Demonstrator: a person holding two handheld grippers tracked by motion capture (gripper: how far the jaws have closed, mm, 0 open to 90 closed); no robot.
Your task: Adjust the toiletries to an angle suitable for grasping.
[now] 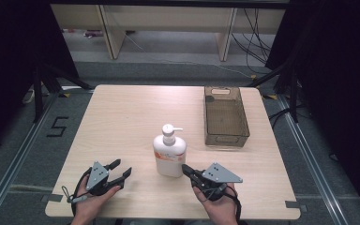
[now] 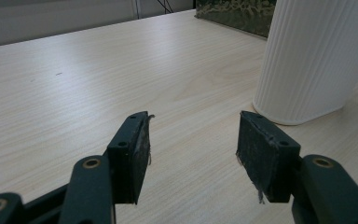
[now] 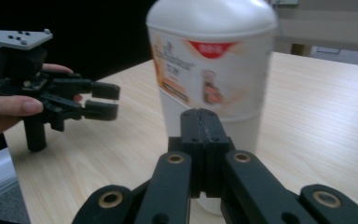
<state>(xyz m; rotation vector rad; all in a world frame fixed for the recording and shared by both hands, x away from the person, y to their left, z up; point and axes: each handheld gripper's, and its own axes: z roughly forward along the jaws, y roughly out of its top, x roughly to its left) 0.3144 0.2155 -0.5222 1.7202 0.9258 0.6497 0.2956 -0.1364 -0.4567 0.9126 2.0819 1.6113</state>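
A white pump bottle (image 1: 169, 153) with an orange label stands upright near the middle of the wooden table (image 1: 122, 122). My left gripper (image 1: 121, 169) rests at the front left, open, its jaws pointing toward the bottle with nothing between them (image 2: 192, 149). The bottle's ribbed white side (image 2: 314, 56) rises to the right of those jaws. My right gripper (image 1: 186, 169) sits at the front right, shut, its tip right at the bottle's base. In the right gripper view the closed jaws (image 3: 200, 122) point at the bottle (image 3: 209, 65), with the left gripper (image 3: 103, 100) beyond.
A clear brownish plastic bin (image 1: 225, 117) stands empty at the table's back right. Bare tabletop spreads to the left and behind the bottle. Shelving legs and cables lie on the floor past the far edge.
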